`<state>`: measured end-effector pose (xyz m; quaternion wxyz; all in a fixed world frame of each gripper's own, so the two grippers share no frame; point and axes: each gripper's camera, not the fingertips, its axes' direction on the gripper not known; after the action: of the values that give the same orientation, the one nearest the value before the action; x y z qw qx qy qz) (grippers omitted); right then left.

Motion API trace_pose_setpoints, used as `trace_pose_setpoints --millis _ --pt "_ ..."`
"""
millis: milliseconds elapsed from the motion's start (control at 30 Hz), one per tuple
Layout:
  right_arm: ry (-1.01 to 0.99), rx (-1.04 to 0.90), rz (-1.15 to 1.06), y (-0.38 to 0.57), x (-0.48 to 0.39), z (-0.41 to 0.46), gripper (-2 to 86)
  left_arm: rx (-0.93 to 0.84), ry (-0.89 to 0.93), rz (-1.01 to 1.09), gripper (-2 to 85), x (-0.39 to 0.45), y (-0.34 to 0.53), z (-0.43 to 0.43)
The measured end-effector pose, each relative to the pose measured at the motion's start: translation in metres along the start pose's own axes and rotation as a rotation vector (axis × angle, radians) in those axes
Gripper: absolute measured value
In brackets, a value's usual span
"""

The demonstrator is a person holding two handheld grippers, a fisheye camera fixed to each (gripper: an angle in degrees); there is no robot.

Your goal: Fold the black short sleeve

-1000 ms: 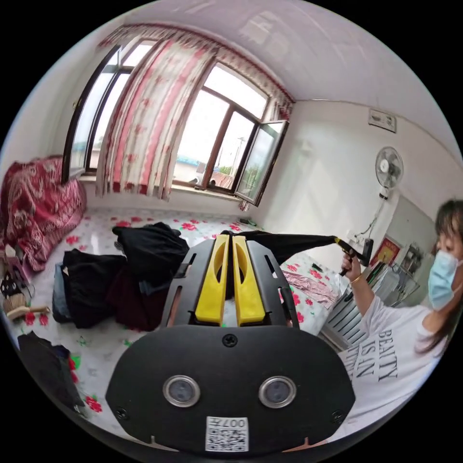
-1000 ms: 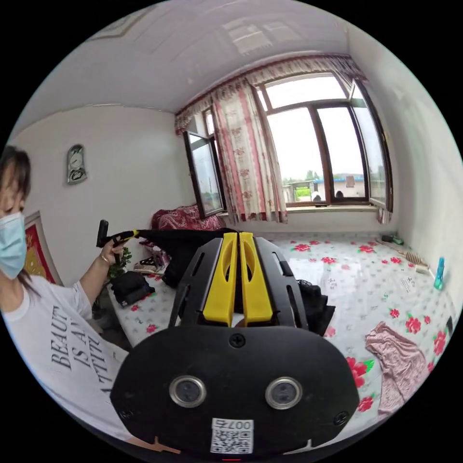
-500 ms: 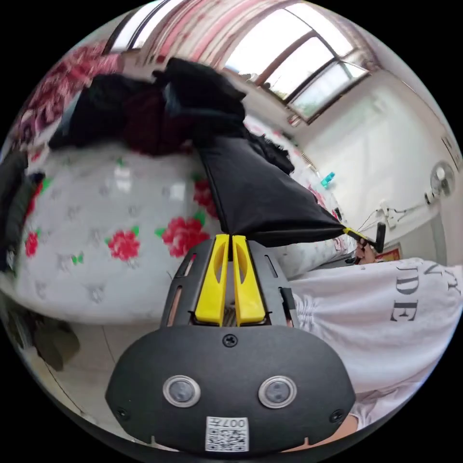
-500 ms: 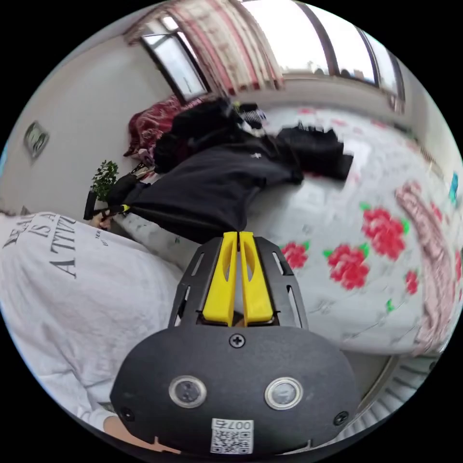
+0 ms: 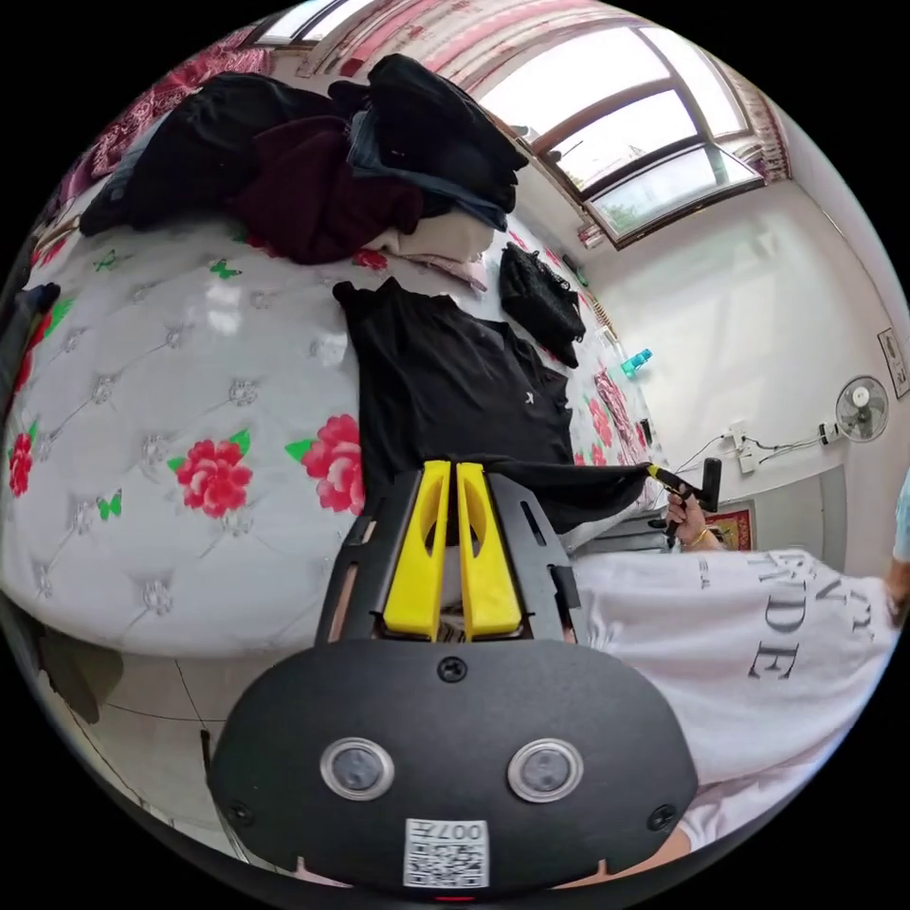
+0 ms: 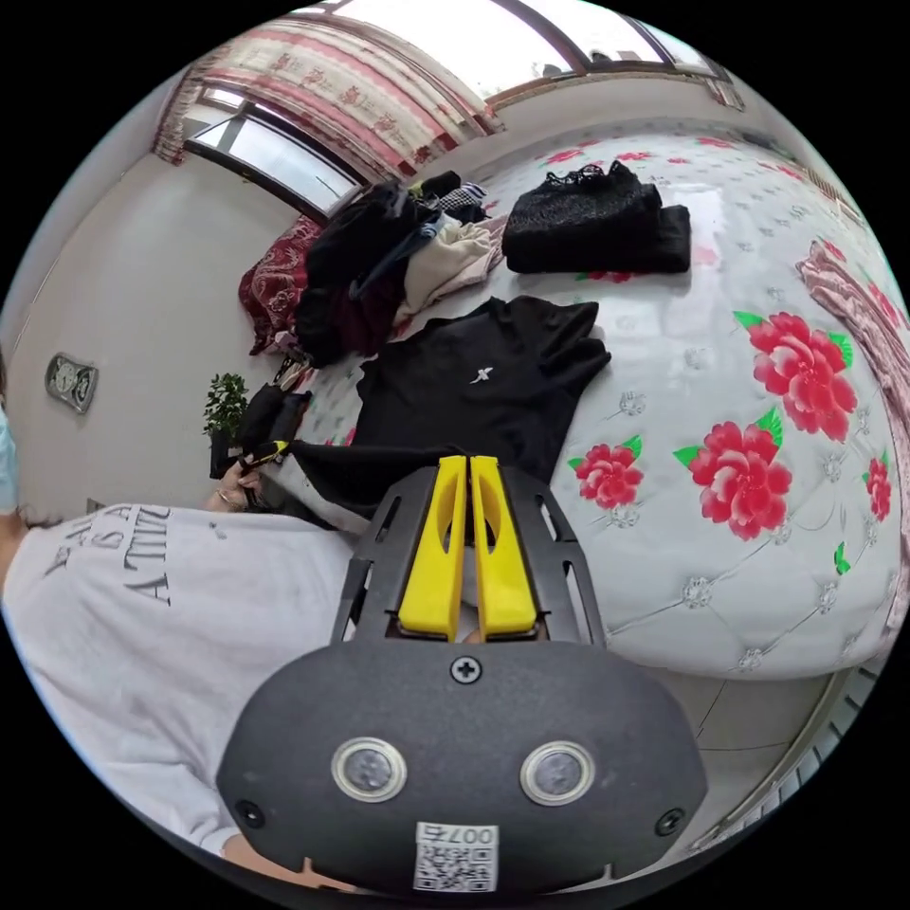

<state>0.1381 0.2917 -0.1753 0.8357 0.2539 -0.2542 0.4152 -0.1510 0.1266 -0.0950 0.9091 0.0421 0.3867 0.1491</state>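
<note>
Now the shirt (image 5: 455,398) is being laid flat on the bed (image 5: 171,398), collar end toward the clothes pile (image 5: 313,161), hem toward the person. Its hem is being held taut off the bed's near edge: one corner is being pinched between the closed jaws of the left hand-held gripper (image 5: 452,471), the other between the closed jaws of the right hand-held gripper (image 6: 466,466). The shirt's long axis is running straight away from both grippers, neither being nearer, so an even forward carry is judged to be needed next.
</note>
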Motion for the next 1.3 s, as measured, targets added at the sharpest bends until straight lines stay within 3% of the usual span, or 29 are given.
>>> trace_pose_setpoints --millis 100,267,400,533,667,767,1000,1133,1300 --pt "0.025 0.041 -0.016 -0.077 -0.001 -0.013 -0.3 0.11 0.055 0.04 -0.9 0.024 -0.095 -0.029" --pt "-0.012 0.435 -0.181 -0.204 -0.089 -0.142 -0.3 0.384 0.053 0.229 -0.9 0.147 -0.2 -0.156" --pt "-0.007 0.629 -0.382 -0.204 -0.161 -0.225 -0.3 0.565 -0.001 0.451 -1.0 0.248 -0.171 -0.26" --pt "-0.006 0.707 -0.58 -0.144 -0.192 -0.265 -0.3 0.592 -0.042 0.589 -1.0 0.275 -0.092 -0.277" --pt "-0.004 0.598 -0.601 -0.076 -0.163 -0.236 -0.3 0.483 -0.079 0.586 -0.9 0.243 -0.027 -0.229" --pt "0.041 0.434 -0.477 -0.034 -0.12 -0.181 -0.3 0.356 -0.091 0.521 -0.9 0.19 0.022 -0.157" --pt "0.041 0.121 -0.1 0.034 -0.016 -0.044 -0.3 -0.014 -0.066 0.053 -0.9 0.024 0.12 0.037" --pt "0.005 -0.007 0.024 0.059 0.024 -0.008 -0.3 -0.091 -0.047 -0.04 -0.8 -0.013 0.153 0.073" --pt "-0.018 -0.051 0.053 0.068 0.037 -0.01 -0.2 -0.116 -0.014 -0.006 -0.8 -0.022 0.156 0.081"
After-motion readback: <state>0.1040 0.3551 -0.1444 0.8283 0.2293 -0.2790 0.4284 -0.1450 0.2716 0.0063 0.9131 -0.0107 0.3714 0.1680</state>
